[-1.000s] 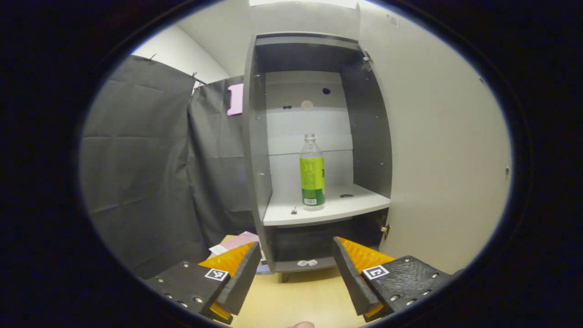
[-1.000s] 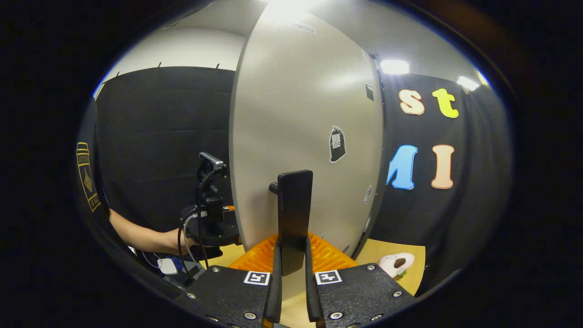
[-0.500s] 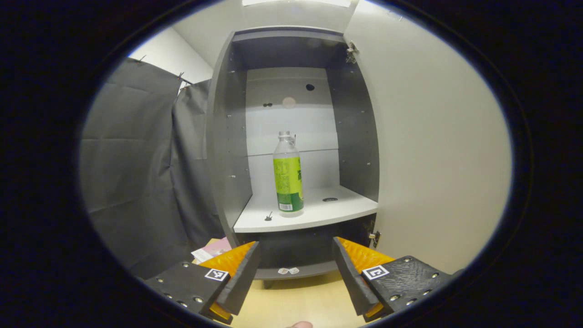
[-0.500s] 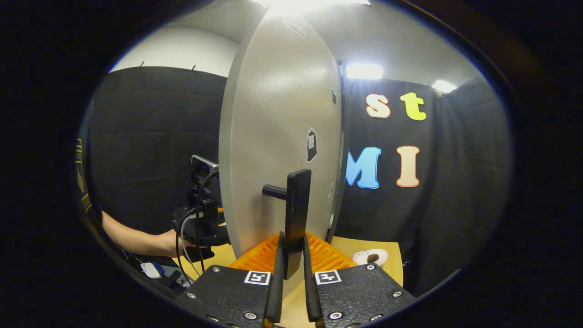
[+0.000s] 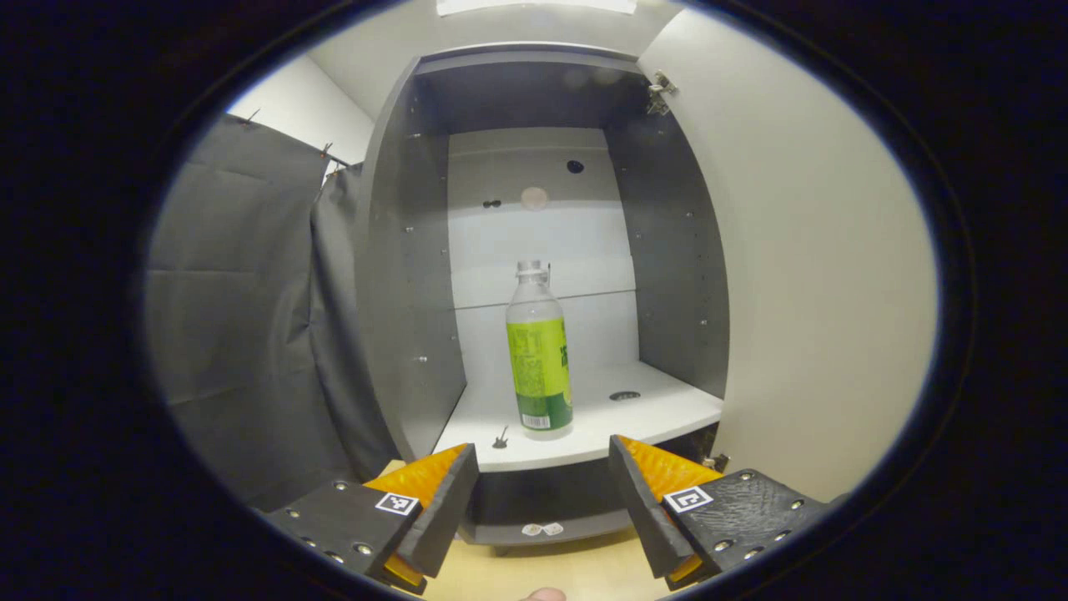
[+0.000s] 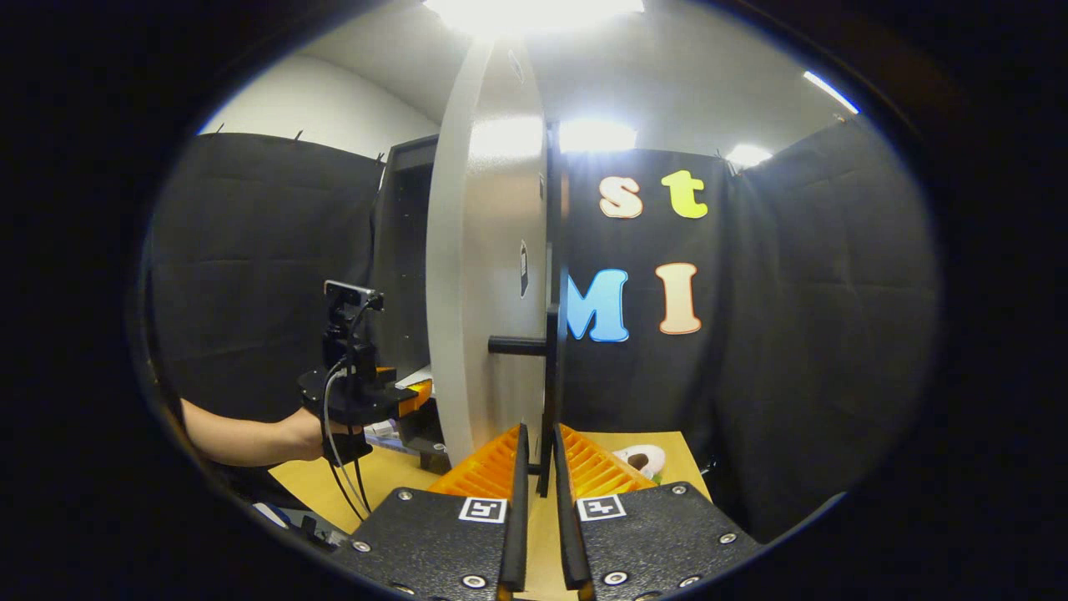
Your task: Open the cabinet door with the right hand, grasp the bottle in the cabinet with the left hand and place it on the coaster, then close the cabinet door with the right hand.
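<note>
1. Bottle first, in the left gripper view: it stands upright on the pale shelf inside the dark cabinet, near the shelf's front edge, clear at the top with a green label round its body.
2. Same view: the left gripper sits low and in front of the shelf, its fingers spread wide with nothing between them, and the bottle rises straight above that gap, well clear of both fingers.
3. Small bits on the shelf: a tiny dark peg just left of the bottle's base, and a round hole off to its right.
4. The cabinet door is swung wide open, its pale inner face taking up the right side, a hinge at the top corner.
5. Over to the right gripper view: the cabinet door shows nearly edge-on, and its black handle stands off it on a short post.
6. The right gripper has its fingers drawn close on either side of the handle's lower end; whether both truly press on it, I cannot tell.
7. At left, a hand holds the left gripper up toward the open cabinet.
8. Low on the wooden table, beyond the right fingers, lies a small white and brown thing, too small to name.
</note>
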Tool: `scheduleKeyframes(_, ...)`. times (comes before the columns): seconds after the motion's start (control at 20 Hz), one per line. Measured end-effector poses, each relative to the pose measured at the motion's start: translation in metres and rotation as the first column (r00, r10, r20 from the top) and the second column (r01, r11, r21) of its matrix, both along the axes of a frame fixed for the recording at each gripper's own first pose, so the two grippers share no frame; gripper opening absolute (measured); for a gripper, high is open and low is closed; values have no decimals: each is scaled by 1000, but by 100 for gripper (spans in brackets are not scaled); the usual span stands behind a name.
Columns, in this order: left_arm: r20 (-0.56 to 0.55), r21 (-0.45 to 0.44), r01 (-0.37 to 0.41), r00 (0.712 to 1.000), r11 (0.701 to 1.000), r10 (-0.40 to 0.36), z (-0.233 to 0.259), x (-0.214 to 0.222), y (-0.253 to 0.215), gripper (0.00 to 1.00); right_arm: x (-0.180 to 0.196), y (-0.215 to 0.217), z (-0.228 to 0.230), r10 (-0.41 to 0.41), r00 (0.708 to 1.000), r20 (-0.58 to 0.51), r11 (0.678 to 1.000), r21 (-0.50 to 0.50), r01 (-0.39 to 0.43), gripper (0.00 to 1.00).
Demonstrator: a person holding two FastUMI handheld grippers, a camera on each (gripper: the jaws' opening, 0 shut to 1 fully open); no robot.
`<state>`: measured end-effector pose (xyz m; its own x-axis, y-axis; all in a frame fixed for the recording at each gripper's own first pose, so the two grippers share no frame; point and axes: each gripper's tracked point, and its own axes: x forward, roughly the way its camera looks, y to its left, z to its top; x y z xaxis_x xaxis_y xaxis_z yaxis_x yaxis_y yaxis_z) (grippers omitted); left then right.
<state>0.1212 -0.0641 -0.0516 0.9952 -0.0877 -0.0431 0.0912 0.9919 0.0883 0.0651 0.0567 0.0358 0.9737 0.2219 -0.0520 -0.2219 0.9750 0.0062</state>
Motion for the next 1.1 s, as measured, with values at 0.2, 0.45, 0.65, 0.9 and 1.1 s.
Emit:
scheduleKeyframes(0.2,-13,9,-11,1000,1000,11,-11,31,-8,90,-9,-1,-1,12,1000,14,999,-37,-11,31)
scheduleKeyframes(0.45,-11,6,-28,1000,1000,28,-8,73,-14,90,-18,-20,-12,4,1000,13,998,-59,-3,67)
scheduleKeyframes(0.65,27,81,-68,997,994,66,3,102,-8,90,-21,-33,-13,-16,1000,3,1000,-12,16,74)
scheduleKeyframes(0.9,56,84,-77,996,994,72,23,124,-11,90,-10,-44,-12,-29,1000,-1,1000,-11,29,75)
scheduleKeyframes(1.1,73,71,-84,994,994,79,42,147,-10,90,-4,-43,-15,-22,1000,-12,1000,-14,22,75)
